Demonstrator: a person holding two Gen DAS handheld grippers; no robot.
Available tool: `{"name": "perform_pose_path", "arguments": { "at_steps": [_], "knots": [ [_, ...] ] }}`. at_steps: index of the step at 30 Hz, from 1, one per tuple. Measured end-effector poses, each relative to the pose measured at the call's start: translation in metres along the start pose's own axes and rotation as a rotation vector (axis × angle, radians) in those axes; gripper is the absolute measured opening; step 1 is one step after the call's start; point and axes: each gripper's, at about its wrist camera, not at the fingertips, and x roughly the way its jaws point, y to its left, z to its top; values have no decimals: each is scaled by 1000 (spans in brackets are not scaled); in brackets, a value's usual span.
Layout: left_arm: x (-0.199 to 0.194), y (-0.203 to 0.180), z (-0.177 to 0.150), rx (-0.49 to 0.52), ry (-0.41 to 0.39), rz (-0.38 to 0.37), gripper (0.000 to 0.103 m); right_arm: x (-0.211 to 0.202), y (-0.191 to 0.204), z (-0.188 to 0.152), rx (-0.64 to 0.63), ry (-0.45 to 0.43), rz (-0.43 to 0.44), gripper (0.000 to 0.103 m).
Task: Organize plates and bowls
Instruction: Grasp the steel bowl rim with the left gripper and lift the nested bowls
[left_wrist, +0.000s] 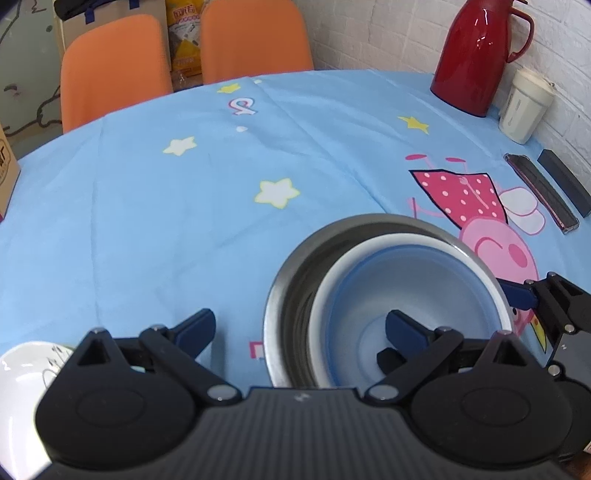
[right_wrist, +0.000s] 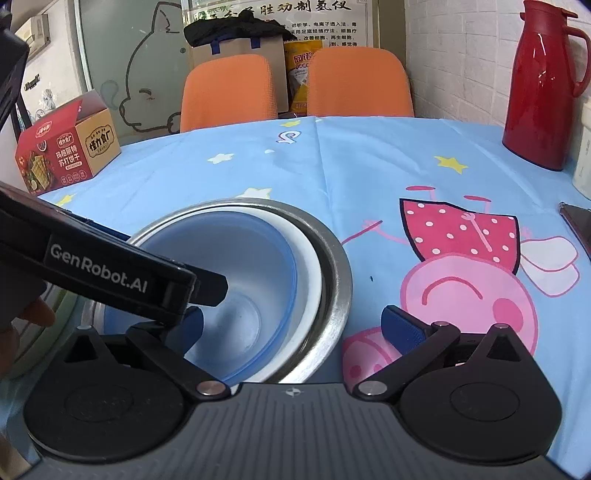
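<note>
Left gripper (left_wrist: 301, 328) spread wide, right finger (left_wrist: 404, 326) down inside blue bowl (left_wrist: 388, 284), lower right of frame. Right gripper (right_wrist: 291, 325) likewise apart, straddling the near rim. Blue bowl nested in white bowl (left_wrist: 373, 245), both inside steel bowl (left_wrist: 295, 280). Another white bowl (left_wrist: 22, 373) bottom left. Red thermos (left_wrist: 476, 55) upper right on blue tablecloth (left_wrist: 184, 221).

Bright even indoor light; glare on red thermos (left_wrist: 480, 51); strong fisheye bending at edges; slight softness.
</note>
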Motion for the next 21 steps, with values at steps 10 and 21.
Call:
{"name": "perform_pose_path", "arguments": {
  "at_steps": [10,21],
  "knots": [
    [4,-2,-2,-17,5,-32,98,-5,2,2,37,8,38,103],
    [1,-9,-1,-41,-17,-45,57,-7,11,0,6,-16,74,93]
  ]
}}
